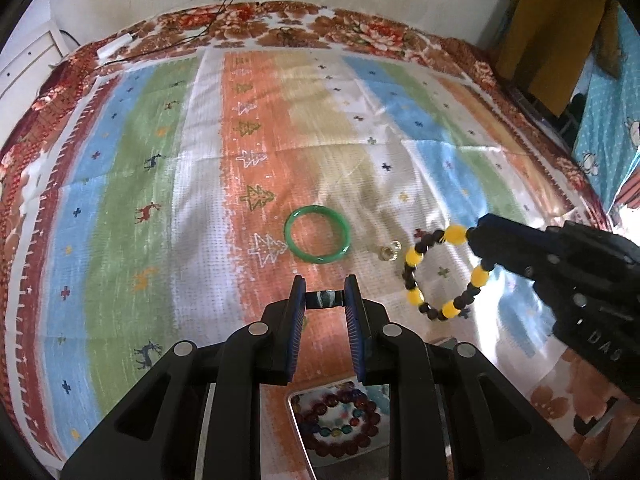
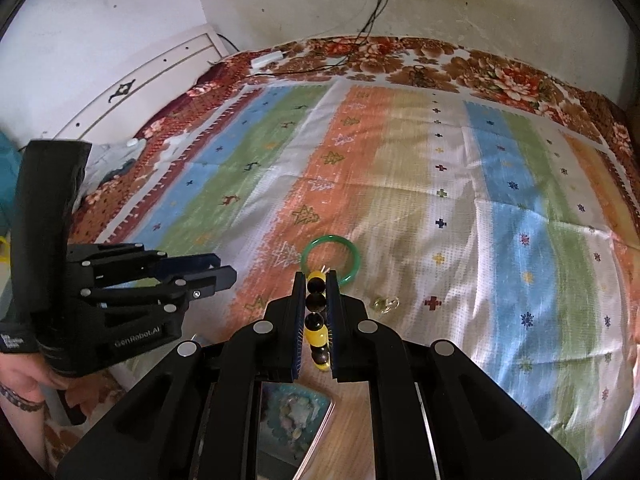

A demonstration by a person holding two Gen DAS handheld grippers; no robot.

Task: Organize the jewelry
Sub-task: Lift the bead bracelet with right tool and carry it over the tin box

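My left gripper (image 1: 324,296) is pinching a small dark, striped ring-like piece (image 1: 324,299) between its fingertips, holding it above the striped cloth (image 1: 120,200). From this left wrist view I am seeing what the other camera cannot: the yellow-and-black bead bracelet (image 1: 444,272) is hanging as a full open loop from the tips of my right gripper (image 1: 474,236), which is reaching in from the right edge. The green bangle (image 1: 318,235) is lying flat on the cloth just ahead, with a small clear trinket (image 1: 388,252) beside it, between the bangle and the bracelet. Directly under my fingers a tray (image 1: 294,412) is holding a dark red bead bracelet (image 1: 340,424).

Switching to the right wrist view, my right gripper (image 2: 316,280) is clenching the yellow-and-black bead bracelet (image 2: 316,320), its beads running in a line between the pads and hiding part of the green bangle (image 2: 352,256) behind. The small clear trinket (image 2: 386,304) is sitting to the right. My left gripper (image 2: 224,270) is hovering at the left, pointing right; whatever it grips is not visible from here. The person's hand (image 2: 24,376) is gripping its handle. A patterned tray (image 2: 296,412) is showing beneath.
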